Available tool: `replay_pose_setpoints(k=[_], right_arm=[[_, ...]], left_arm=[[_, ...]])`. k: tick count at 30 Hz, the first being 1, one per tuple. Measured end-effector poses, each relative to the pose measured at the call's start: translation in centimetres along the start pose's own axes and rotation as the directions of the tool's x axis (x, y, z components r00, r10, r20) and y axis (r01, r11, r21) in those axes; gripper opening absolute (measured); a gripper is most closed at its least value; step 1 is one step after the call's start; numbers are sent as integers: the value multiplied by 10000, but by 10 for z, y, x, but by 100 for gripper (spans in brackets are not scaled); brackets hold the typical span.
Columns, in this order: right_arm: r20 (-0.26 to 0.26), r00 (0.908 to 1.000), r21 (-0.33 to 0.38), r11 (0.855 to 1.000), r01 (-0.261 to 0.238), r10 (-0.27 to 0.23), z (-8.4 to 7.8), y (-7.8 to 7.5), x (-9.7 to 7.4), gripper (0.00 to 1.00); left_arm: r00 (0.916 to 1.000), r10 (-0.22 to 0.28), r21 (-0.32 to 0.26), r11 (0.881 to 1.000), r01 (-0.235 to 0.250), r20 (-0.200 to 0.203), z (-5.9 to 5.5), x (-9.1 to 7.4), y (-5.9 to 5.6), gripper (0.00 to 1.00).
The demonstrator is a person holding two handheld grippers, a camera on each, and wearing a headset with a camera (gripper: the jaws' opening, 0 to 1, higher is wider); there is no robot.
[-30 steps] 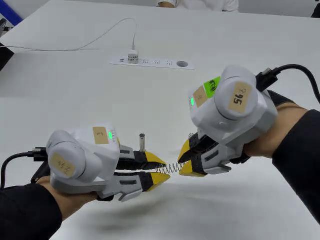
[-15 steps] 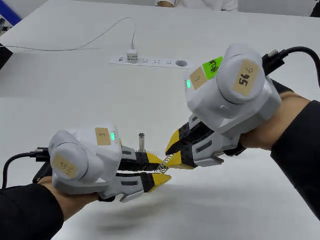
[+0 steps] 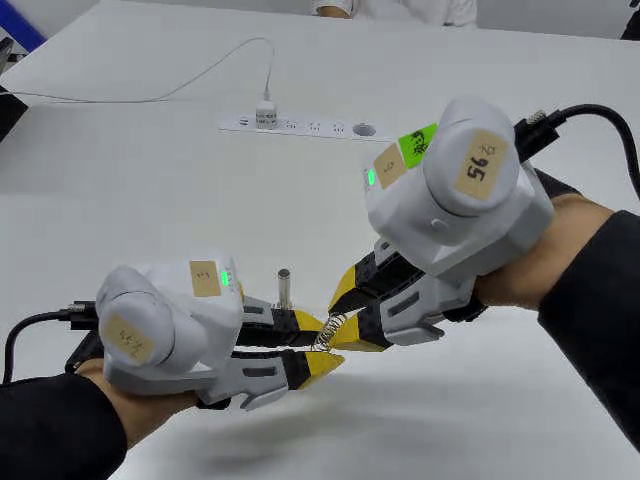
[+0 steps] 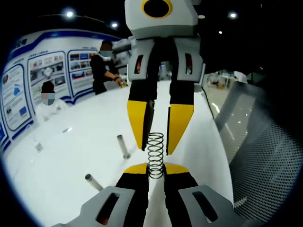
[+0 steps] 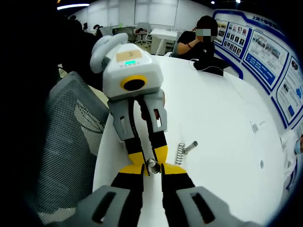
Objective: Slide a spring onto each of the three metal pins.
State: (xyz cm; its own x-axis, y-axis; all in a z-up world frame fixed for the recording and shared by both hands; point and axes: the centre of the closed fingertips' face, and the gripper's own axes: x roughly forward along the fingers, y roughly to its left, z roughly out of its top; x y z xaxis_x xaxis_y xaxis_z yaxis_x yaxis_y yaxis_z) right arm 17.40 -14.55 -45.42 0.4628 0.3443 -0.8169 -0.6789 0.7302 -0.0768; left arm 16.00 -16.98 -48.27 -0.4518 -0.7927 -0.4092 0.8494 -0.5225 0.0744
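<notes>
My left claw [image 4: 149, 169] clamps the spring [image 4: 155, 152]; right claw [image 4: 155, 142] straddles its end, grip unclear. I'd pinch squarely, without bending it.

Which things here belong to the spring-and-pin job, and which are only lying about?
For the job: spring, nearer pin, farther pin, left gripper, right gripper.
Lying about: power strip, white cable.

left gripper [image 3: 325, 342] and right gripper [image 3: 340, 316] tip to tip, spring [image 3: 327, 331] bridging them, no way through. Upright pin [image 3: 284, 287] just behind the left jaws. Power strip [image 3: 310, 126] and cable [image 3: 200, 72] far back. Table [image 3: 480, 410] open right and near side.
</notes>
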Motion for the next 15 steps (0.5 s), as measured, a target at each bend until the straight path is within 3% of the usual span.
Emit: replay_pose_setpoints(k=[11, 15], right_arm=[[75, 10000, 120, 9999, -11, 10, 1, -1, 2, 12], [88, 10000, 227, 9997, 41, -43, 1, -4, 1, 12]], left_arm=[[10000, 73, 6, 10000, -73, 61, 2, 0, 1, 12], [9999, 156, -137, 9998, -156, 5, 0, 0, 2, 19]])
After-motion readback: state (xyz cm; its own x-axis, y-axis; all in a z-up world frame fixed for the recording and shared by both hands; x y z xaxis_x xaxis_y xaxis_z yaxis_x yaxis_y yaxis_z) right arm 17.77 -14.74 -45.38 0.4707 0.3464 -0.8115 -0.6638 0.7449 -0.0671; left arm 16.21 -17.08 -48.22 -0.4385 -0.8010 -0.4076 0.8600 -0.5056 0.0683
